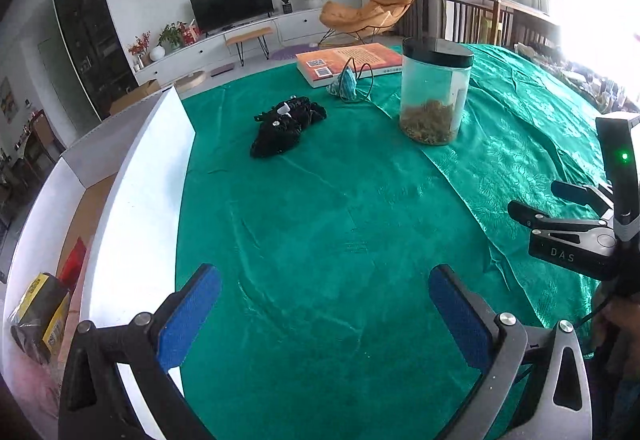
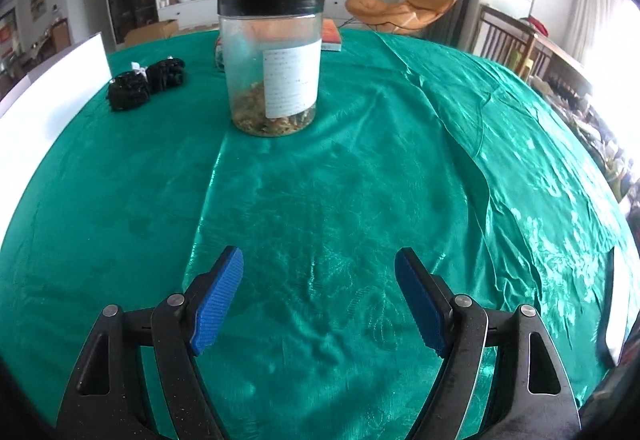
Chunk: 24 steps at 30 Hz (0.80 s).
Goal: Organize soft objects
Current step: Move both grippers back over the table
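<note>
A crumpled black soft item (image 1: 285, 126) with a small white tag lies on the green tablecloth, far ahead of my left gripper (image 1: 325, 314), which is open and empty. The black item also shows in the right wrist view (image 2: 146, 83) at the far left. A small teal soft item (image 1: 346, 85) with a dark cord lies beside a book. My right gripper (image 2: 319, 296) is open and empty above the cloth; it also shows at the right edge of the left wrist view (image 1: 532, 199). A white open box (image 1: 132, 207) stands at the table's left.
A clear jar with a black lid (image 1: 434, 91) stands mid-table, also in the right wrist view (image 2: 272, 63). An orange book (image 1: 348, 61) lies at the far edge. The box holds a yellow-black packet (image 1: 42, 314). The green tablecloth (image 2: 320, 179) is wrinkled at the right.
</note>
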Tool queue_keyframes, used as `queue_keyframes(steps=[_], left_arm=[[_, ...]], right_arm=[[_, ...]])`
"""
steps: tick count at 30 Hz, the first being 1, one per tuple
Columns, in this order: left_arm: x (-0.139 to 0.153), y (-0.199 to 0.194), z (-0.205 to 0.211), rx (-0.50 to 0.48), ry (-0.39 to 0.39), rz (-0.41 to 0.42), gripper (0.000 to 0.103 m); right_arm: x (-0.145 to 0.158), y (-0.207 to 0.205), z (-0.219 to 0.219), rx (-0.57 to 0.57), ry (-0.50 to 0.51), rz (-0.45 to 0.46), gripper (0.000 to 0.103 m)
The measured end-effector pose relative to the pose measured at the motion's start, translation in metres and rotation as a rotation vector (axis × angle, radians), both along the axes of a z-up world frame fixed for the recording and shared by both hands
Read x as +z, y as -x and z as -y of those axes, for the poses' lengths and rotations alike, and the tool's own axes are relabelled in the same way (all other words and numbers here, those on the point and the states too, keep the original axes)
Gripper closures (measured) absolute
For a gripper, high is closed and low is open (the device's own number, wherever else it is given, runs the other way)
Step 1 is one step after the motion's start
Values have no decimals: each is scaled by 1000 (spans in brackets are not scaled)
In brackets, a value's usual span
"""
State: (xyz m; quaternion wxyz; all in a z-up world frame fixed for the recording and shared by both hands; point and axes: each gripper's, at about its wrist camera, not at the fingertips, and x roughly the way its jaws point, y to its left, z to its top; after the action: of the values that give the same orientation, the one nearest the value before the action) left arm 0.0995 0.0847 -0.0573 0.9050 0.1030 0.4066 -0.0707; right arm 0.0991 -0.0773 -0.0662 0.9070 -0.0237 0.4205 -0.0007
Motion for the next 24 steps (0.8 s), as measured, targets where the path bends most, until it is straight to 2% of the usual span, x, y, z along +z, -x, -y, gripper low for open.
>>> queue_keyframes(steps=[3, 8, 16, 20, 24], left_arm=[[-6, -5, 0, 7, -17, -7, 0], [-18, -13, -5, 16, -19, -30, 0], [-52, -42, -11, 33, 77, -130, 0], [-70, -57, -12, 45, 60, -178, 0], [-75, -62, -18, 59, 108, -160, 0]], right_arm=[[-13, -1, 6, -28, -39, -20, 22], [-16, 0, 9, -34, -47, -35, 22], [-19, 1, 9, -32, -43, -39, 19], [-18, 2, 9, -30, -45, -38, 18], [-18, 2, 8, -26, -47, -39, 18]])
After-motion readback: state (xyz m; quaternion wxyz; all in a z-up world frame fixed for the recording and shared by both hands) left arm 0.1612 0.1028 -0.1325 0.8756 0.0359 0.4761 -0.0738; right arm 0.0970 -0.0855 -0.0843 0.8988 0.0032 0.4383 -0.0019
